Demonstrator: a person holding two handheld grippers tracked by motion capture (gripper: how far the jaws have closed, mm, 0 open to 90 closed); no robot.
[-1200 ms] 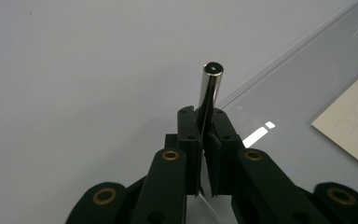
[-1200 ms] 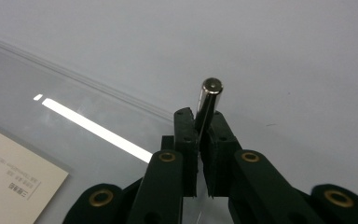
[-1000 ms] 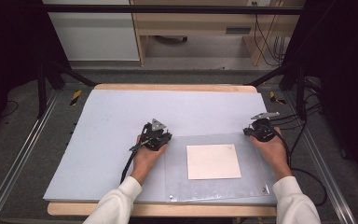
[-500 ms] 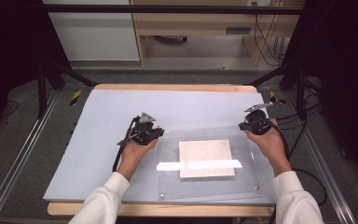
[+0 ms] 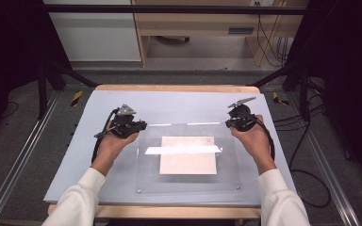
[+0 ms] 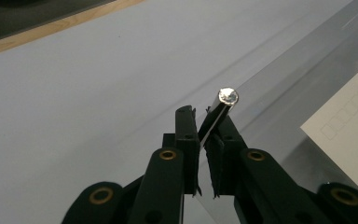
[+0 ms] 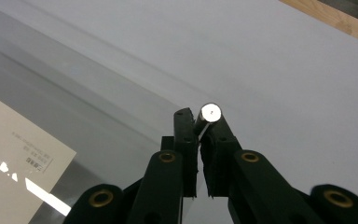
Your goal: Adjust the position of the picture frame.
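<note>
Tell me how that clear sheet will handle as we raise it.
The clear sheet looks stiff: lifted by two far corners, its edge stays straight. Probably slippery, since it's glossy and each tool pinches only a corner stud. The paper beneath seems to stay put.

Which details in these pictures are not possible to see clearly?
- Print on the paper sheet: too small in the right gripper view, cut by the edge in the left gripper view.
- Clear panel, near edge: whether it rests on the table is unclear in the high view.
- Glare strip hides part of the paper.
</note>
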